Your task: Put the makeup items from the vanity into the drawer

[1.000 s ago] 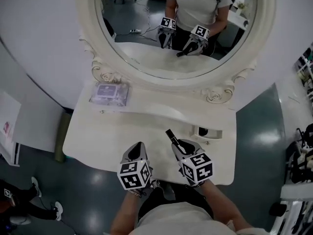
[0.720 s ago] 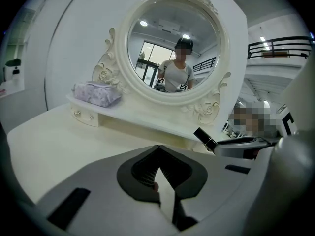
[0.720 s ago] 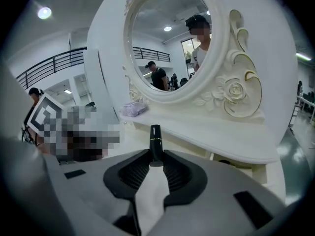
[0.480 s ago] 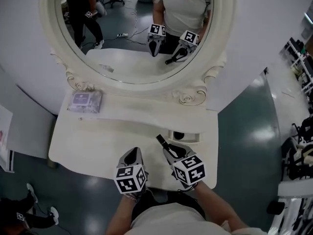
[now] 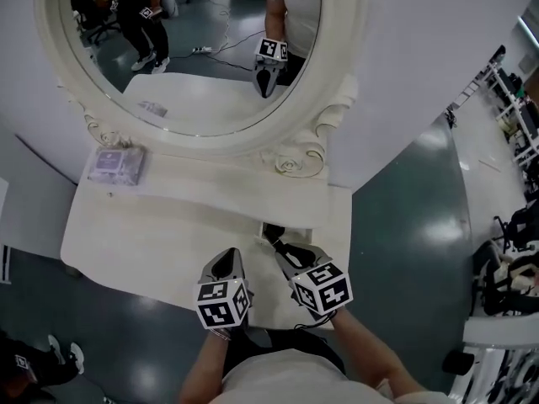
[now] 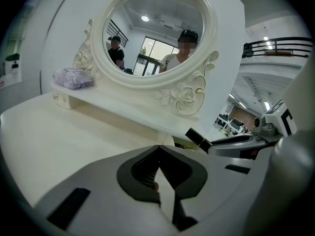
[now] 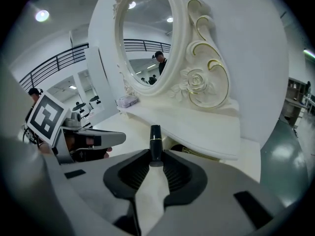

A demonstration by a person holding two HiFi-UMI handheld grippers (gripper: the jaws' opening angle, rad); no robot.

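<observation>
Head view: my right hand-held gripper clamps a black tube, aimed toward eleven o'clock at the open drawer just beyond, I judge for dropping in. A purple packet lies on the shelf at ten o'clock.

Left gripper view: my left hand-held gripper is closed, empty, over the counter.

Right gripper view: the black tube stands upright between the pads, held low for steadiness.
</observation>
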